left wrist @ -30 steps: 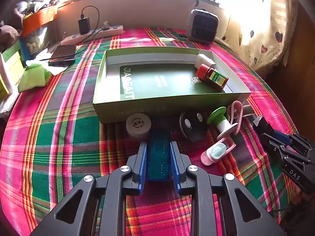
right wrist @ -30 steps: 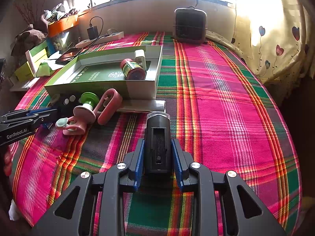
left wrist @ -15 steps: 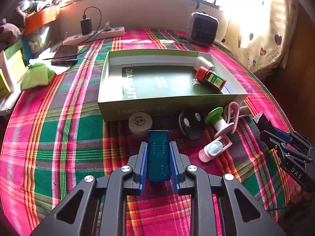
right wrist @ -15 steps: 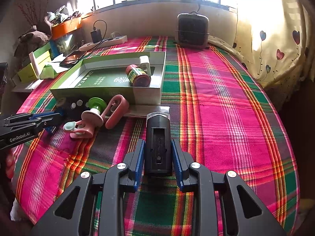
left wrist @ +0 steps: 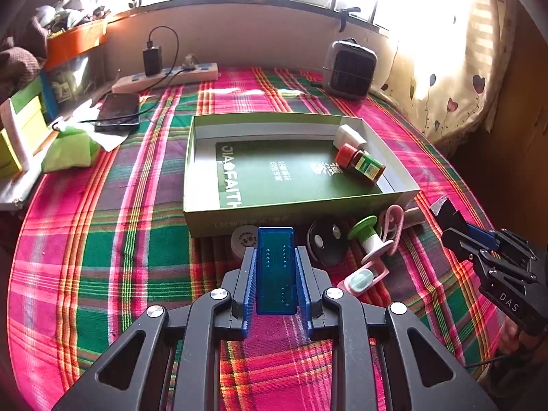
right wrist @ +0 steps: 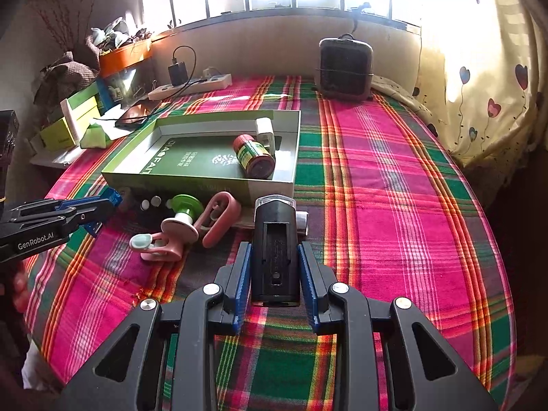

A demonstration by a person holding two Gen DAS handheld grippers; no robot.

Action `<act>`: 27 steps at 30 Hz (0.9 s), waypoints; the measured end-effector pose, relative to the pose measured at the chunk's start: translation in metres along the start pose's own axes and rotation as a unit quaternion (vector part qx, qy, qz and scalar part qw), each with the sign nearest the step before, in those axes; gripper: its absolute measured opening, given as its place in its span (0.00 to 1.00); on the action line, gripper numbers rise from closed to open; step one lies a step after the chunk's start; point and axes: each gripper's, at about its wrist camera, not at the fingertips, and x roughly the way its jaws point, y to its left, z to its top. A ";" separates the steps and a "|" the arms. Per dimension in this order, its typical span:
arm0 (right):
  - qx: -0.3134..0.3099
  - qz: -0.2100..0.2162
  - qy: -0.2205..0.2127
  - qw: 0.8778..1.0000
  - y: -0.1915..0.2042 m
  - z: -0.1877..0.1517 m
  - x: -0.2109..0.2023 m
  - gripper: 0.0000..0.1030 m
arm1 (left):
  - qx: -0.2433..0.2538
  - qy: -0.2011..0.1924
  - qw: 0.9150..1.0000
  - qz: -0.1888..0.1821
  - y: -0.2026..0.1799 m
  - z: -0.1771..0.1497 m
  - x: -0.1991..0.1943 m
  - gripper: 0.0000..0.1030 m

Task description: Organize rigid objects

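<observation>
My left gripper [left wrist: 276,257] is shut on a blue translucent block [left wrist: 276,270], held above the plaid cloth just in front of the green box [left wrist: 205,219]. My right gripper [right wrist: 275,257] is shut on a black flashlight-like device [right wrist: 275,250], right of the loose items. The box [right wrist: 191,183] holds a red-capped spice jar [left wrist: 359,162] and a white plug [left wrist: 347,135]. Before the box lie a grey disc [left wrist: 241,239], a black round remote [left wrist: 325,239], a green-and-white spool [left wrist: 368,236] and a pink clip [left wrist: 364,277].
A small heater [left wrist: 349,68] stands at the back. A power strip [left wrist: 164,77] with charger, a phone [left wrist: 118,109], green pouch [left wrist: 70,149] and cartons [left wrist: 20,126] lie at the left. The bed edge and curtain [right wrist: 479,85] are on the right.
Both grippers have lifted and drawn back a little with their objects; the box and loose items look farther away and lower in both views.
</observation>
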 end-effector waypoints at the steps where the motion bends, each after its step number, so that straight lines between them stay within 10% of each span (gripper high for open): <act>1: -0.001 0.001 -0.002 1.000 0.001 0.002 -0.001 0.28 | -0.001 0.000 1.000 0.000 0.001 0.001 0.000 0.20; 27: -0.020 0.047 0.001 0.999 0.027 0.070 0.034 0.28 | -0.010 0.001 1.000 -0.004 0.019 0.059 0.028 0.20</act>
